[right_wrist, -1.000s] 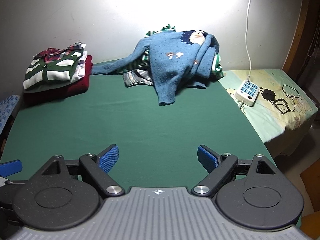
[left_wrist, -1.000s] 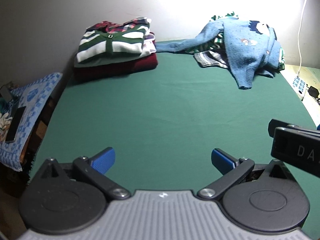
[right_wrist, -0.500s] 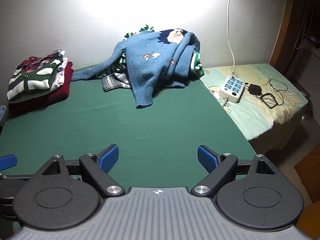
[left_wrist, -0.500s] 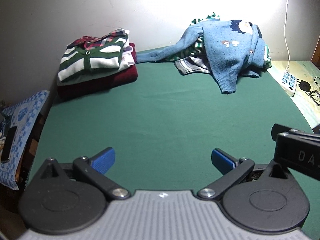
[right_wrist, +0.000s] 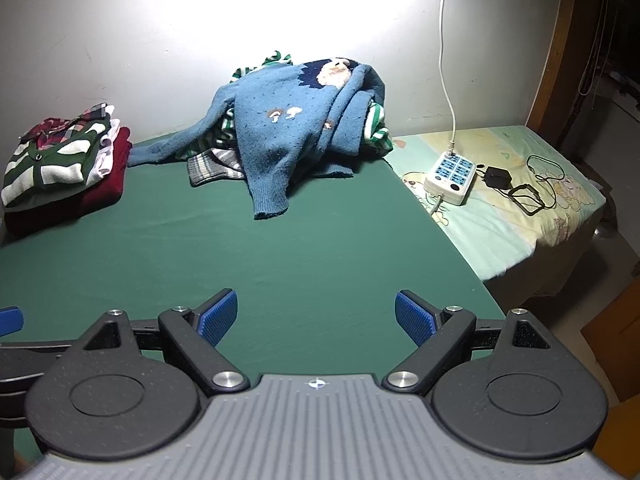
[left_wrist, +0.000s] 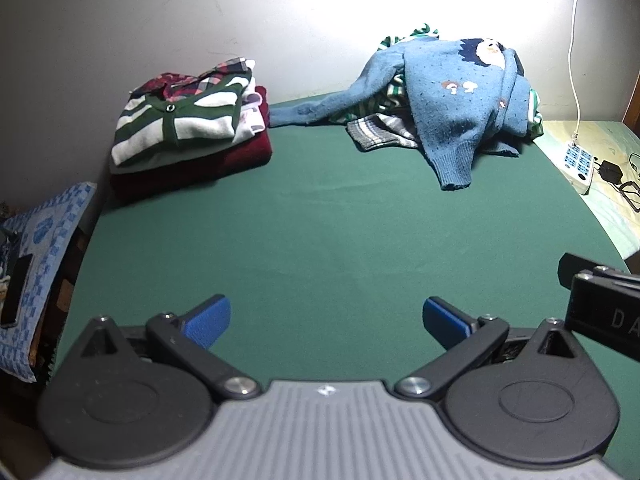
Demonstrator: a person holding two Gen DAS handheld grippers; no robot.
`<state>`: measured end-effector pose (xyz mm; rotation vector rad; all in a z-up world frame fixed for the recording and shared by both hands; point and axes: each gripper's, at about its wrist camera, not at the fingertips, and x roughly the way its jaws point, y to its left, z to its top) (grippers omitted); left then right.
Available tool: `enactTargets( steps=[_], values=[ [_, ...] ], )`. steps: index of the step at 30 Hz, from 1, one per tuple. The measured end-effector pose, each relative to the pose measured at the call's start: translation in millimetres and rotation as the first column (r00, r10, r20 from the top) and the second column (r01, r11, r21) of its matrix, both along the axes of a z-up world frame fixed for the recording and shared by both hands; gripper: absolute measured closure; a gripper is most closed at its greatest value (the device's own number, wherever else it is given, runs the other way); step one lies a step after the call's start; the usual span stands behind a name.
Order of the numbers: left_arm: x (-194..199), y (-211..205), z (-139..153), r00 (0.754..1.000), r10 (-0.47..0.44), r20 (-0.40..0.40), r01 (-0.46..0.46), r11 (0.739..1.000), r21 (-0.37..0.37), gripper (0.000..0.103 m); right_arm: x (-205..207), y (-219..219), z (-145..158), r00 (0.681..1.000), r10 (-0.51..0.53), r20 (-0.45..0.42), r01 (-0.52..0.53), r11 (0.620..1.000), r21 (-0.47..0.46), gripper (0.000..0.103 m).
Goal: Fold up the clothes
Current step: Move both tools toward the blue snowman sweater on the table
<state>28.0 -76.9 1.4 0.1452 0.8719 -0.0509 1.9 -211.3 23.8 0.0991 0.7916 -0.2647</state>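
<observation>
A blue knitted sweater [left_wrist: 452, 108] [right_wrist: 288, 132] lies crumpled on top of a heap of unfolded clothes at the back of the green table [left_wrist: 320, 232] [right_wrist: 240, 248], one sleeve stretched out to the left. Striped and checked garments [left_wrist: 380, 132] [right_wrist: 216, 164] peek from under it. At the back left stands a stack of folded clothes [left_wrist: 188, 132] [right_wrist: 60, 164], a green-and-white striped top uppermost. My left gripper [left_wrist: 326, 318] hovers open over the table's near edge, holding nothing. My right gripper [right_wrist: 316, 316] is open and empty too, beside the left one.
A white power strip [right_wrist: 450, 176] [left_wrist: 576, 164] with a cable running up the wall, a black charger [right_wrist: 498, 178] and cords lie on a pale patterned bed sheet [right_wrist: 520, 220] right of the table. A blue checked cloth [left_wrist: 36, 248] with a dark phone lies at the left.
Both views have swung to the right: the clothes heap and folded stack slid leftward in the frames, and more of the bed with the power strip shows. Both grippers stayed open.
</observation>
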Motion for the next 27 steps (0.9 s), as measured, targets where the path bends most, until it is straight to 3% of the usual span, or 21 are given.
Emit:
enactTargets(
  steps=[16,27],
  values=[
    [6.1,-30.9,4.3,0.996,-0.087,0.013,0.087,0.996,-0.023,0.0,-1.5,-33.6,3.2,0.999,-0.037,0.007,0.037,0.999,0.02,0.015],
    [8.2,-33.6,20.1,0.998,0.004,0.058,-0.003,1.0,-0.02,0.0,9.6,-34.8,20.8,0.997,0.036,0.067,-0.036,0.999,-0.001,0.015]
  ],
)
